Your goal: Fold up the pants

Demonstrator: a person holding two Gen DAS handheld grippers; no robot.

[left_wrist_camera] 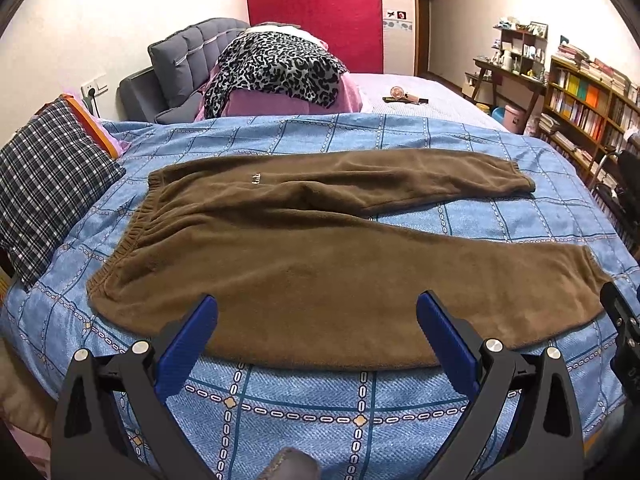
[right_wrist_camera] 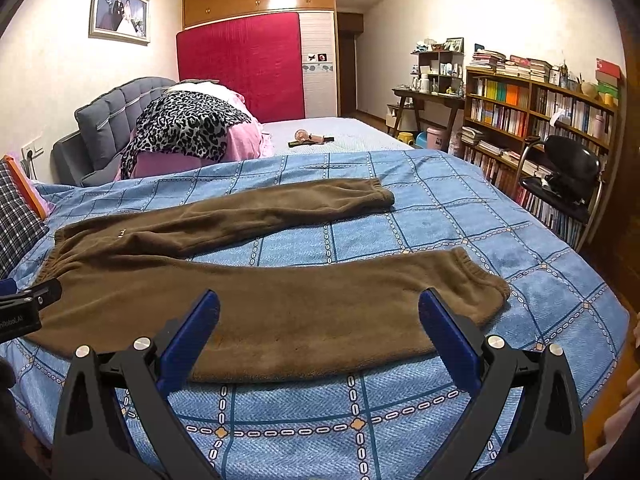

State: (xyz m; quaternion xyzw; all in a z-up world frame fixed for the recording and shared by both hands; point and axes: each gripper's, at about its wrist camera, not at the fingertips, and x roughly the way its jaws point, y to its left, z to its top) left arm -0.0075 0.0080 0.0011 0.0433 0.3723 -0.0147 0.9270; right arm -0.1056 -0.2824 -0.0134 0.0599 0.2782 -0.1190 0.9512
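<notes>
Brown fleece pants (left_wrist_camera: pixel 304 256) lie flat on the blue checked bedspread (left_wrist_camera: pixel 320 412), waistband at the left, both legs spread apart toward the right. They also show in the right wrist view (right_wrist_camera: pixel 248 300). My left gripper (left_wrist_camera: pixel 318 312) is open and empty, hovering over the near edge of the pants by the hip. My right gripper (right_wrist_camera: pixel 320 312) is open and empty over the near leg, a little short of its cuff (right_wrist_camera: pixel 476 276). The far leg's cuff (right_wrist_camera: pixel 380 194) lies further back.
A plaid pillow (left_wrist_camera: pixel 48 184) lies at the left. A leopard-print cloth on pink bedding (left_wrist_camera: pixel 276 72) sits by the grey headboard. A bookshelf (right_wrist_camera: pixel 532 120) and a black chair (right_wrist_camera: pixel 568 176) stand beyond the bed's right edge. Small objects (right_wrist_camera: pixel 310 138) lie on the far mattress.
</notes>
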